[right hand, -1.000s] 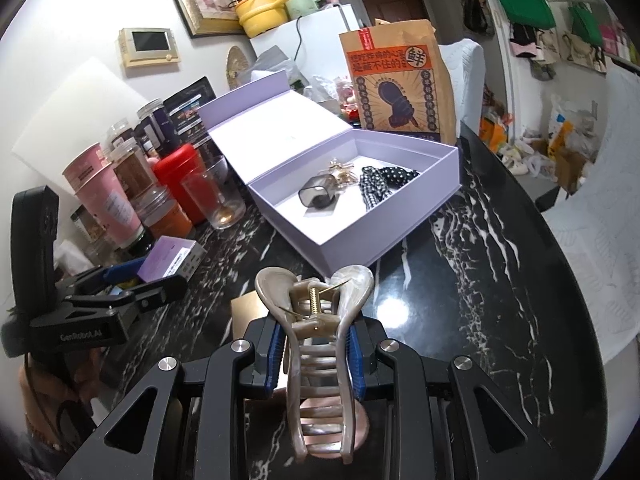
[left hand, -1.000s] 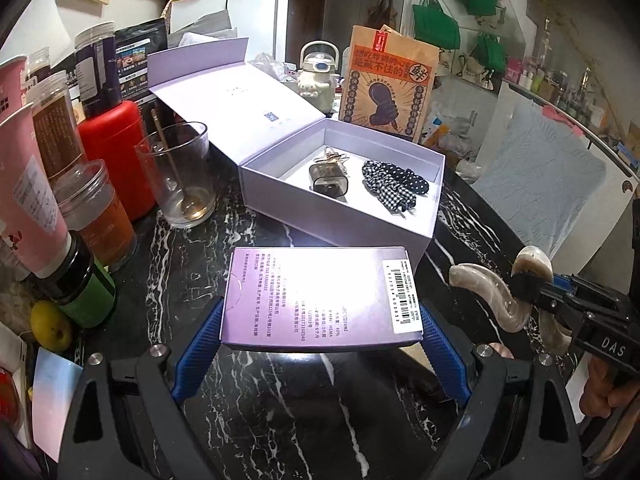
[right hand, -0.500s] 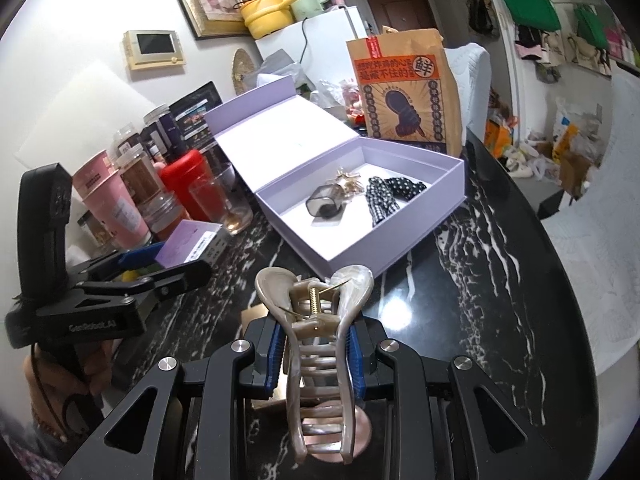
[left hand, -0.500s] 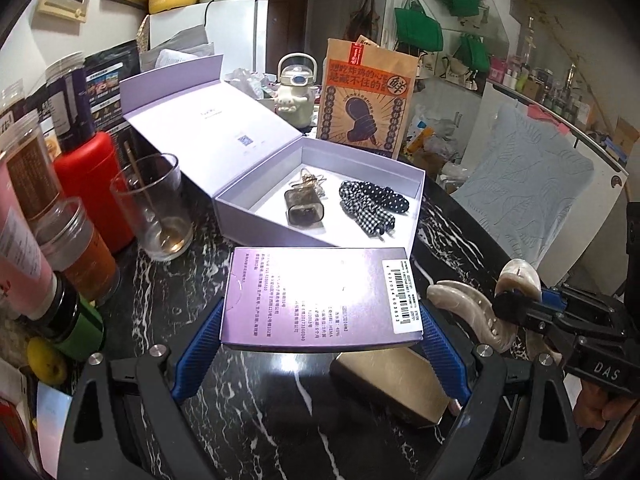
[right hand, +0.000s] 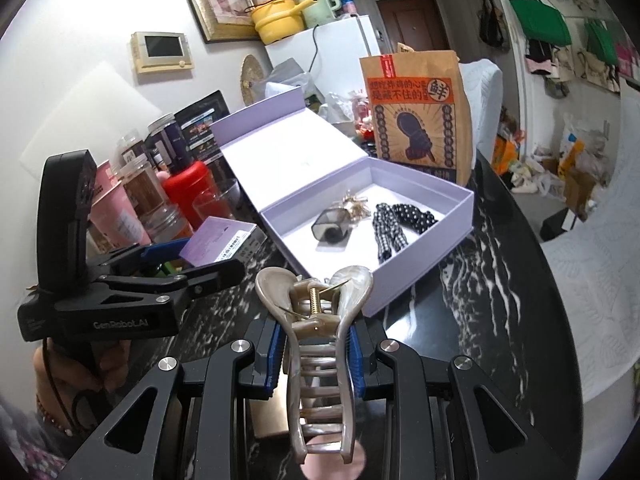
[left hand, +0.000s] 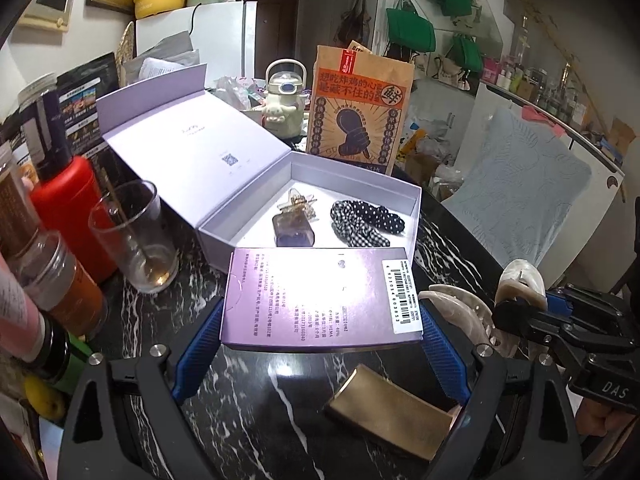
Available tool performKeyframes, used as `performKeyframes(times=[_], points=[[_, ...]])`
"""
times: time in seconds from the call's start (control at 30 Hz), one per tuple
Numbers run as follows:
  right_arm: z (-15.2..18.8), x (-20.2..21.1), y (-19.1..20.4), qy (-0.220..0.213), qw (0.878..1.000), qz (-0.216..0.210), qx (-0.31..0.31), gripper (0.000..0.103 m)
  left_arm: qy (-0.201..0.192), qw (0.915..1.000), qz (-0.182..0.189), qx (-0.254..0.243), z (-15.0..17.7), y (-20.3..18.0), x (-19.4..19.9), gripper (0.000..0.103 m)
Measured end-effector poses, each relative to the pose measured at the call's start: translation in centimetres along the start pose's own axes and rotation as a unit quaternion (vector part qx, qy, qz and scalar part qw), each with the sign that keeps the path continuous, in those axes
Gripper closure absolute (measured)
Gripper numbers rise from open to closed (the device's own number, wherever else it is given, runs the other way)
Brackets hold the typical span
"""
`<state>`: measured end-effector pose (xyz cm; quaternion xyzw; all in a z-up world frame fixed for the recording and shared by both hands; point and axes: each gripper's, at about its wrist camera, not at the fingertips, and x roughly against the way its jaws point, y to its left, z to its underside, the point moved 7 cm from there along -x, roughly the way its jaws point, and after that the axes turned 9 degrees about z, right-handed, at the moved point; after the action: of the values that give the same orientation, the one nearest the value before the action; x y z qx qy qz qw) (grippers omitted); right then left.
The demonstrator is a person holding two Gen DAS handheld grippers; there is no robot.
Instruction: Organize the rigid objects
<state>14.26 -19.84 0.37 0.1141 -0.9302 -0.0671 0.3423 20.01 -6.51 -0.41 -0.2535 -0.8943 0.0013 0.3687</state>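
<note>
A: Why does the left claw [left hand: 322, 344] stand so wide?

B: It spans the purple carton [left hand: 320, 300] across its breadth, blue pads pressed on both short sides, so the carton rides flat and clear of the table [left hand: 248, 408], just near of the open lavender box [left hand: 316, 256].

A: And the right claw [right hand: 316, 350]?

B: Nearly pressed together, pinching the pearly hair clip [right hand: 318, 344] at its waist, spring end pointing far toward the box. That narrow hold likely keeps the teeth from springing apart.

A: What already sits in the box?

B: A smoky clip [right hand: 331, 229] and a checked scrunchie [right hand: 394, 226], leaving the near-left floor bare, probably room for both carried things. A gold case [left hand: 388, 416] lies on the table below the carton.
</note>
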Motion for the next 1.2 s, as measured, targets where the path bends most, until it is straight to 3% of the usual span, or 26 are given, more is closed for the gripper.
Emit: performKeyframes(times=[1.2], points=[[-6.4, -3.5, -3.0, -0.018, 1.000, 0.022, -0.009, 0.076, -0.015, 0.9989, 0.035, -0.027, -7.3, -0.4, -5.5, 0.010]])
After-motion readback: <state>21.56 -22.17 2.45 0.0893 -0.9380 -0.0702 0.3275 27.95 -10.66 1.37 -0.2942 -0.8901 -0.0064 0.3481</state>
